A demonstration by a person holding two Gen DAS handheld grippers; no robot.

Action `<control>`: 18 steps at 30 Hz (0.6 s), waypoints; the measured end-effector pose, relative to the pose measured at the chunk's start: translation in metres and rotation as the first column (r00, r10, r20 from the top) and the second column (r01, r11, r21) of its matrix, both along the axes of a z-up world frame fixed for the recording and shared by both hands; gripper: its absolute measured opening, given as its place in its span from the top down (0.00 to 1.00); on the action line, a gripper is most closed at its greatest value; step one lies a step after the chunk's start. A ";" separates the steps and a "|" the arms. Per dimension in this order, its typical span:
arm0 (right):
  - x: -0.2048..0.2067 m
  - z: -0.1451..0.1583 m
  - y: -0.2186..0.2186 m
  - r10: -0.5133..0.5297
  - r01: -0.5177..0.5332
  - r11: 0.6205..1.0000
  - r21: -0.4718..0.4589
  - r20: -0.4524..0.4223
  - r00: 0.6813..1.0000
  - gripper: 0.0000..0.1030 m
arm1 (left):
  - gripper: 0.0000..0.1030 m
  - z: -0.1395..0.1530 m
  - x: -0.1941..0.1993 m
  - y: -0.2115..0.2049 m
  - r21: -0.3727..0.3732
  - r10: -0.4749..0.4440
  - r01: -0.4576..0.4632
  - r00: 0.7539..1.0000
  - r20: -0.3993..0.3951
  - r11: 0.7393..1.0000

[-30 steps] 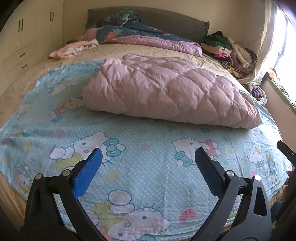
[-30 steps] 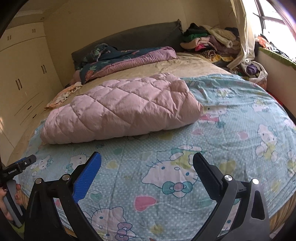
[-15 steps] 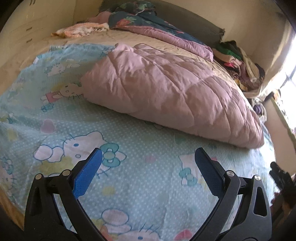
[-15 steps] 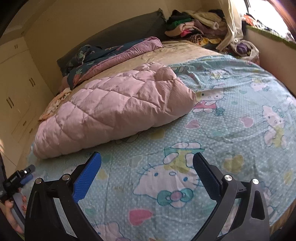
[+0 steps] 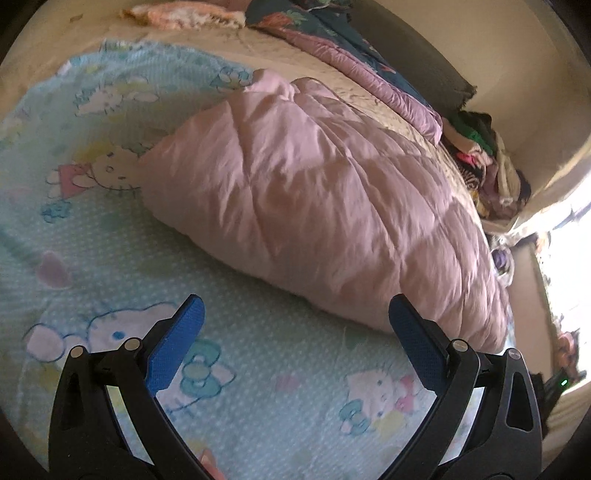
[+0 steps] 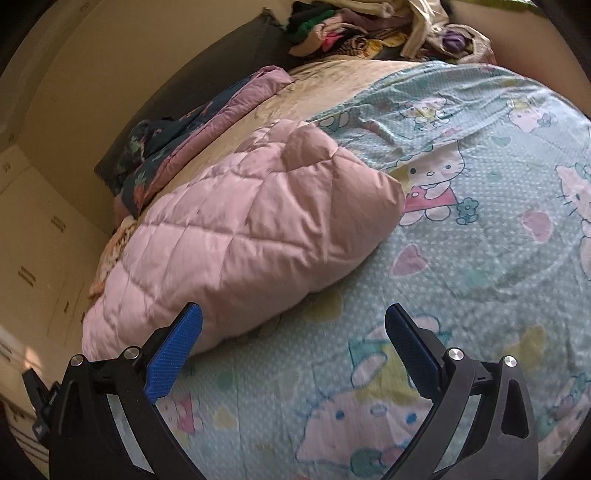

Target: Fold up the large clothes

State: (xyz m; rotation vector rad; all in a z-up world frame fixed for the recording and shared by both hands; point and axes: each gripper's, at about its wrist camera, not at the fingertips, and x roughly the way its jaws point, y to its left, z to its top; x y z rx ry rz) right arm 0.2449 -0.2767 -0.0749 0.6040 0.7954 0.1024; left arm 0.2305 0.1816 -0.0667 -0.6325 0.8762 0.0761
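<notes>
A puffy pink quilted coat [image 5: 325,206] lies on the bed, on top of a light blue sheet [image 5: 258,398] with cartoon cats on it. It is already bunched into a long fat bundle, like a big pillow.

The left gripper [image 5: 295,332] is wide open and holds nothing. The coat lies in front of it and a bit to its right side. The near edge of the coat is just past the tip of its right finger, and bare sheet shows between the two fingers.

The right gripper [image 6: 293,330] is wide open too, and it holds nothing. Here the coat [image 6: 243,236] lies in front and to the left side. Its near end sits just past the tip of the left finger, maybe touching it, but I cannot tell for sure.

So the coat lies between the two grippers, with its long way running from one to the other. Each gripper faces one end of it. The right one looks a little nearer to its end than the left one.

I think the next move is for each gripper to reach inward and forward to pinch an end or edge of the coat. The coat is thick and slippery, so a small pinch may slide off.

A pile of other clothes [image 6: 354,29] sits far back, well away from both grippers.
</notes>
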 end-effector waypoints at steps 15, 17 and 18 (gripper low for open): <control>0.046 -0.032 -0.014 -0.096 0.118 0.964 0.236 -0.102 0.990 0.04 | 0.09 -0.030 0.037 0.046 -0.272 0.161 -0.160 0.987 -0.018 0.949; 0.050 -0.032 -0.011 -0.091 0.110 0.969 0.220 -0.095 0.991 0.04 | 0.08 -0.034 0.041 0.047 -0.290 0.173 -0.172 0.985 -0.020 0.942; 0.051 -0.033 -0.010 -0.088 0.106 0.971 0.216 -0.091 0.992 0.04 | 0.08 -0.036 0.044 0.048 -0.298 0.178 -0.176 0.984 -0.020 0.938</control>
